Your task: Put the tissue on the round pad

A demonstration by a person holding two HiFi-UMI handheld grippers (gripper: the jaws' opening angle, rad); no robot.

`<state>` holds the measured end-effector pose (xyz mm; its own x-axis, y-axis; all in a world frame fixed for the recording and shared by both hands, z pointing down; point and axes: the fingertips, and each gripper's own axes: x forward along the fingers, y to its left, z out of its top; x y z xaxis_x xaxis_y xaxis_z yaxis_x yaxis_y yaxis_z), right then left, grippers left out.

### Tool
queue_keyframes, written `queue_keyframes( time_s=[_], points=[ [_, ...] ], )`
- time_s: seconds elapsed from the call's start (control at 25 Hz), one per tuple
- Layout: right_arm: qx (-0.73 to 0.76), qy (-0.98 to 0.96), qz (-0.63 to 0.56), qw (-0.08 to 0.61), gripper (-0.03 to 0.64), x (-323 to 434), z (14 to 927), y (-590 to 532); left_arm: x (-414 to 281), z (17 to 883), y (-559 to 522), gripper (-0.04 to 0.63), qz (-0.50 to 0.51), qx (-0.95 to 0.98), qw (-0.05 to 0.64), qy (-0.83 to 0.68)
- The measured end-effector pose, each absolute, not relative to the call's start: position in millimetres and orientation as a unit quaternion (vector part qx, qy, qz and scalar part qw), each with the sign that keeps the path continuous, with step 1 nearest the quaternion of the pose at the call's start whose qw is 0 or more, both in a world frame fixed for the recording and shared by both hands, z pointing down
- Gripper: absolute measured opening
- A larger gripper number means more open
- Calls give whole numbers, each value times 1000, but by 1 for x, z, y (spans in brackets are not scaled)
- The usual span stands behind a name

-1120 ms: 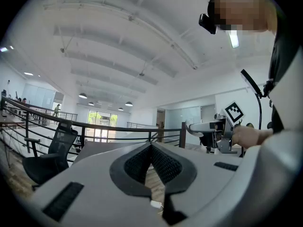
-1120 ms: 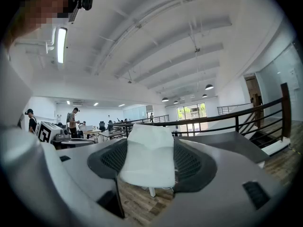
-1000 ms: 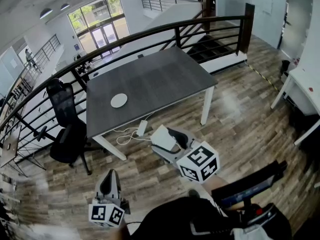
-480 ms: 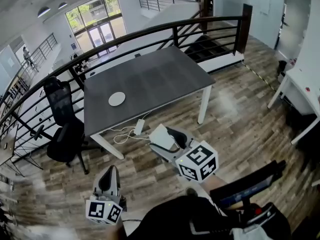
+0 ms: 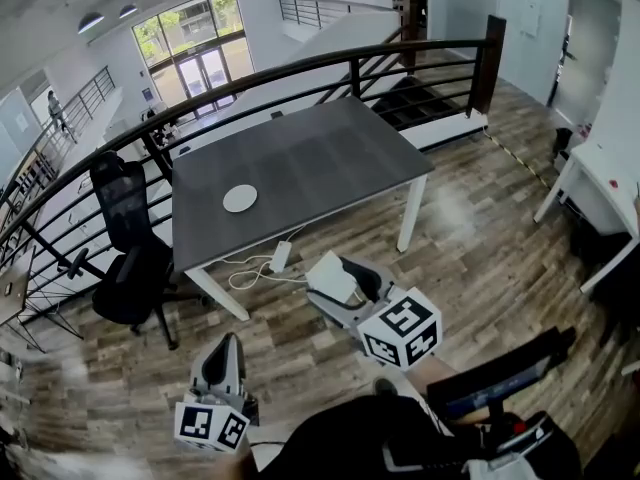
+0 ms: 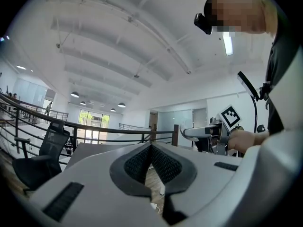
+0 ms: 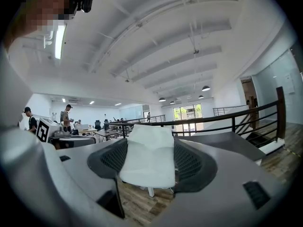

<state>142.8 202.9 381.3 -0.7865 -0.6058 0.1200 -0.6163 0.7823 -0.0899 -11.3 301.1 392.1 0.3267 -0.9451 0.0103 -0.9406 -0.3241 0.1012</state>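
Note:
The round white pad [image 5: 240, 198] lies on the dark grey table [image 5: 320, 158], near its left side. My right gripper [image 5: 340, 286] hangs over the wooden floor in front of the table, shut on a white tissue pack [image 5: 329, 276]. In the right gripper view the tissue [image 7: 147, 157] fills the gap between the jaws of that gripper [image 7: 149, 141], with the table [image 7: 227, 143] ahead. My left gripper [image 5: 224, 344] is lower and to the left, near my body. Its pads meet at the tip with nothing between them [image 6: 151, 146].
A black office chair [image 5: 130, 238] stands at the table's left end. A white power strip with cables [image 5: 282, 256] lies on the floor under the table's front edge. A black railing [image 5: 300, 68] runs behind the table. A white desk [image 5: 610, 183] is at the right.
The right gripper with the tissue has drifted slightly right and down in the head view. The left gripper has barely moved.

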Motion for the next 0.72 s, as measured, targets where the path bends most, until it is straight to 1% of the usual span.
queue_keyframes(
  time_s=[0.48,0.72],
  points=[
    [333,-940,47,61,314,102,396,223,-55,405,319,3,-32,817,52,-573],
    [319,-944,53,58,314,85,395,214,-68,408,318,3,-26,811,52,-582]
  ],
)
